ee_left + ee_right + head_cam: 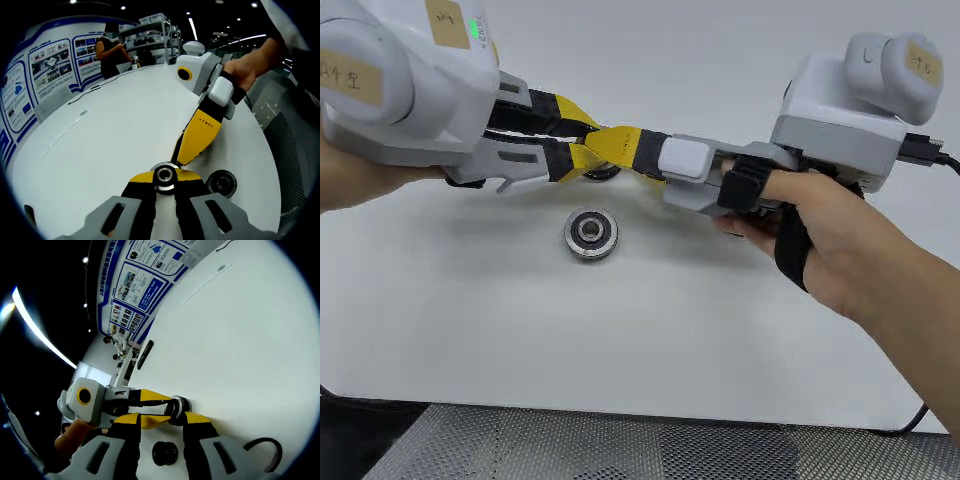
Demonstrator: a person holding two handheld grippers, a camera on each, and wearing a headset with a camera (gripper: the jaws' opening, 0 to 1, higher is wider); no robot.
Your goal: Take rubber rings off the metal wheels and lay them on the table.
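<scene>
Metal wheel is sitting pinched in the left gripper jaws, bore facing forward | right gripper is pointing in from 1 o'clock in the left gripper view, jaws straddling its rim, bite unclear | second wheel is lying on the table at 6 o'clock below them.

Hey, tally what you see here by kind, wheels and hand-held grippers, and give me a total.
Metal wheels: 2, table wheel and held wheel
Hand-held grippers: 2, left hand-held gripper and right hand-held gripper
Total: 4

Yellow-black jaws, grey housings, black strap
</scene>
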